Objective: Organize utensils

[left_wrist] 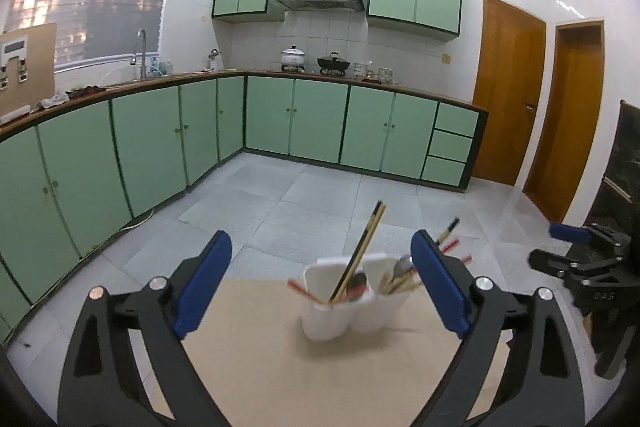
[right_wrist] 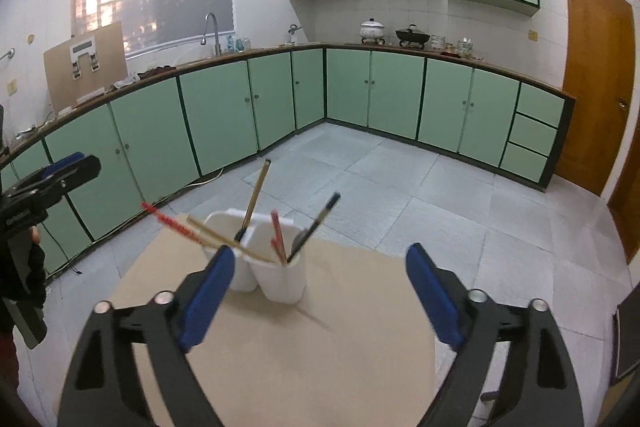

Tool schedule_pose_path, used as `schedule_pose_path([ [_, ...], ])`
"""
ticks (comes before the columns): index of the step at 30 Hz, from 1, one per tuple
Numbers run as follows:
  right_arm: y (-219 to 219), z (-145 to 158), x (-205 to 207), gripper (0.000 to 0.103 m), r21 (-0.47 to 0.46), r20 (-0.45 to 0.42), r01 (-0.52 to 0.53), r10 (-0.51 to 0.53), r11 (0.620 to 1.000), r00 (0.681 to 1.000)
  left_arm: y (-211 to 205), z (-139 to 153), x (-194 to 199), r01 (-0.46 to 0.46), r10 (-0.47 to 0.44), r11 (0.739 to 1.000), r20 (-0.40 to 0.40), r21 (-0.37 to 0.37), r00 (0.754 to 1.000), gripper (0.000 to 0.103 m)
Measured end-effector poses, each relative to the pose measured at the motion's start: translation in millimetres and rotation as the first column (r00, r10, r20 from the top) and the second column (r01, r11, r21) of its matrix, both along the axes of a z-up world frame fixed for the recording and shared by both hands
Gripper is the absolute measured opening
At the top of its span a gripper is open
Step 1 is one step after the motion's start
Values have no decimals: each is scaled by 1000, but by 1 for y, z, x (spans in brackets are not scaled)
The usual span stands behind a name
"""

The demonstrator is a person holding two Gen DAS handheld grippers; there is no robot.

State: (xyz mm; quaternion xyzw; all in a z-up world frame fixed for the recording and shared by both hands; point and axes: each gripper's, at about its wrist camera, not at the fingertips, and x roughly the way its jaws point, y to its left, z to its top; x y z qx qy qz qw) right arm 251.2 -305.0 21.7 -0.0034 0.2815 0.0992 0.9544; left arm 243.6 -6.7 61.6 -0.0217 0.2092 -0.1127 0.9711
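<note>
From the left wrist, the left tool [left_wrist: 322, 283] hovers with its blue pads spread wide and nothing between them; the white holder [left_wrist: 348, 303], a pair of joined cups, stands on the tan worktop [left_wrist: 260, 367] just beyond the tool, slightly nearer its right pad; a dark-and-gold chopstick [left_wrist: 366, 247] leans up out of the holder's left cup, a spoon [left_wrist: 402, 265] sits in its right cup, and red-tipped chopsticks [left_wrist: 450, 247] poke out past the right pad; the right tool [left_wrist: 576, 251] hangs well off to the right of the holder, and from here I cannot tell how its pads stand.

From the right wrist, the right tool [right_wrist: 320, 287] is likewise spread and empty; the holder [right_wrist: 264, 267] stands just beyond its left pad, with a red chopstick [right_wrist: 172, 223] and a pale one splayed low over the holder's left rim.

The risk, I judge, is tipping: the holder looks light and top-heavy with long sticks leaning outward, so a pad that brushes a stick, or a sideways pull on one, could topple it or flick sticks off the worktop; the sticks cross, so pinching one may drag its neighbour.

The worktop is smooth and matte; beyond the holder lie a grey tiled floor, green cabinets [right_wrist: 372, 95], a sink tap, pots on a stove, a window and wooden doors.
</note>
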Motion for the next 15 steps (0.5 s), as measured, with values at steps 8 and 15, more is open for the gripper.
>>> schedule_pose_path([
  [8,5,-12,-67,97,0,41,10,-10,1000,999,-6,-29,-61,-40,39,999,-37,-25,999,95],
  [15,17,-28,-112,97,48,35,1,-2,999,999,-13,-50,-108,-43,43,999,-47,0,998,96],
])
